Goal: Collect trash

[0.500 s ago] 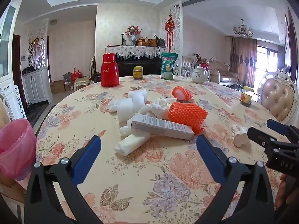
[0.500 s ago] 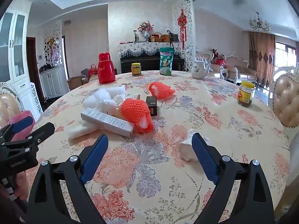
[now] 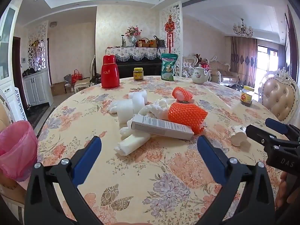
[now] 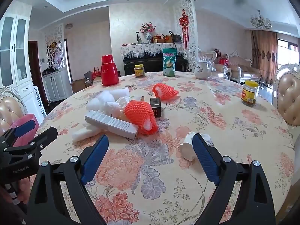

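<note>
A trash pile lies mid-table: a grey carton (image 3: 162,126) (image 4: 111,122), white foam wraps (image 3: 134,143) (image 4: 85,132), crumpled tissue (image 3: 159,106), two orange foam nets (image 3: 186,115) (image 4: 140,113) (image 4: 165,91) and a small black box (image 4: 156,107). A white paper cup (image 4: 187,148) (image 3: 237,136) lies on its side at the right. My left gripper (image 3: 149,150) is open and empty, just short of the pile. My right gripper (image 4: 150,148) is open and empty, its right finger beside the cup. A bin with a pink bag (image 3: 16,148) stands at the table's left edge.
On the floral tablecloth (image 3: 168,168) at the far side stand a red thermos (image 3: 110,72), a jar (image 3: 138,74), a green snack bag (image 3: 168,66) and a teapot (image 3: 199,75). Another jar (image 4: 249,92) stands right. Padded chairs (image 3: 279,101) flank the table.
Both grippers have edged slightly forward towards the pile and the cup. Nothing on the table has moved.
</note>
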Motion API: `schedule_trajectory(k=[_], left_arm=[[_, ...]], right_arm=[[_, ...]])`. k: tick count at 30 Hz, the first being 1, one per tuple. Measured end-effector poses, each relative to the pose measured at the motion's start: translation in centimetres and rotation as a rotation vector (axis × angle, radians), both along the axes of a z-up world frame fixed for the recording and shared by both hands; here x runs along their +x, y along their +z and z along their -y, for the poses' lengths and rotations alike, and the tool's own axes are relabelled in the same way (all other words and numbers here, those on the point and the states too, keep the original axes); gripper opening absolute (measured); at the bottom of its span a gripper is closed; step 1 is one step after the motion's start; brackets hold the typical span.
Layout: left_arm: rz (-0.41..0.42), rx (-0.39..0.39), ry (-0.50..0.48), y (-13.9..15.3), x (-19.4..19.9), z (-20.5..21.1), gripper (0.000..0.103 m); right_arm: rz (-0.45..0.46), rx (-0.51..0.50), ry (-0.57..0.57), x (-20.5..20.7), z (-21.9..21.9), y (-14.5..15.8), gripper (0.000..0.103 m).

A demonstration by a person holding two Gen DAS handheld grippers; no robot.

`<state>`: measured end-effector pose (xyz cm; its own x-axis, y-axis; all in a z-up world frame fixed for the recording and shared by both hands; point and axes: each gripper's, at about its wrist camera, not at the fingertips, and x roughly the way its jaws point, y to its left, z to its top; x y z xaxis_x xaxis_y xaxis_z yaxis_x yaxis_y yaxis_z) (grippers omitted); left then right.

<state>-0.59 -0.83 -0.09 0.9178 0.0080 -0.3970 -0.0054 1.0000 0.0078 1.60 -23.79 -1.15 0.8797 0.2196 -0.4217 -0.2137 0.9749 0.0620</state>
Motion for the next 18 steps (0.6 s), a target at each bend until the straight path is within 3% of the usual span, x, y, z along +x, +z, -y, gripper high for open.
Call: schedule_trajectory(k=[18], left_arm=[[-0.012,-0.032,0.013,-0.3,-0.2,-1.3,0.099]], right_arm=[[0.002,-0.011,0.014,-0.1,-0.7,0.2,0.086]])
